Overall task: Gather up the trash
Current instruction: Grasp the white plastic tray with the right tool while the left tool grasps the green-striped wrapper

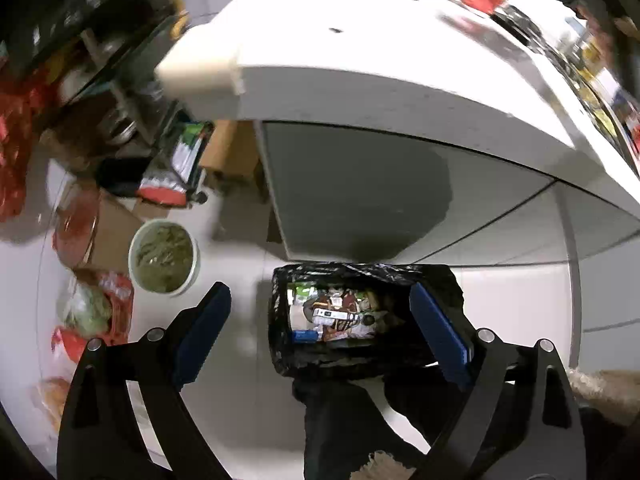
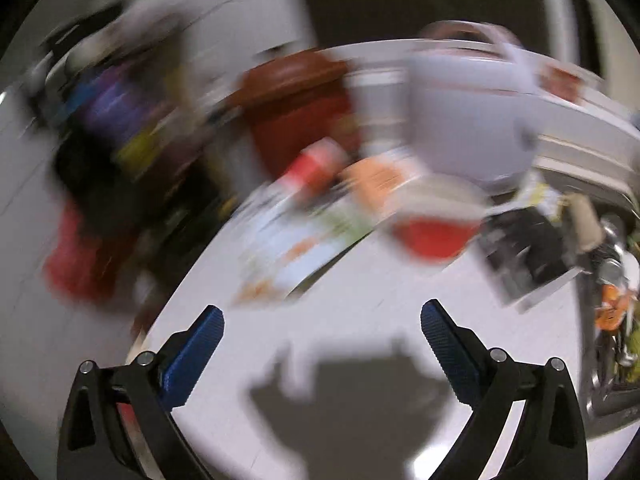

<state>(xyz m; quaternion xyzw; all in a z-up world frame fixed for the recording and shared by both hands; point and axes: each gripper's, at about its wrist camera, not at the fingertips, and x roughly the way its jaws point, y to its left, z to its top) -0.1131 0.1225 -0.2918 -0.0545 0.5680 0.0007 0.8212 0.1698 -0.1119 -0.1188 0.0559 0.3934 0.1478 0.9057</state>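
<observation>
In the left wrist view a small bin lined with a black bag point(image 1: 400, 360) stands on the pale floor below a white counter point(image 1: 360, 92). Wrappers and packets point(image 1: 340, 316) fill it. My left gripper point(image 1: 320, 300) hangs high above the bin, open, with nothing between its blue pads. The right wrist view is heavily blurred. My right gripper point(image 2: 322, 316) is open and empty over the white countertop point(image 2: 360, 300). Ahead of it lie a red cup point(image 2: 436, 236), a printed flat package point(image 2: 296, 240) and a small red-and-white item point(image 2: 316, 164).
Left of the bin on the floor stand a white bowl of greenish matter point(image 1: 164, 258), cardboard boxes point(image 1: 116, 232) and red bags point(image 1: 16, 148). On the counter sit a large pale pot point(image 2: 468, 120), a dark red pot point(image 2: 296, 112) and a black-and-white box point(image 2: 524, 256). A dark trouser leg point(image 1: 340, 420) shows below.
</observation>
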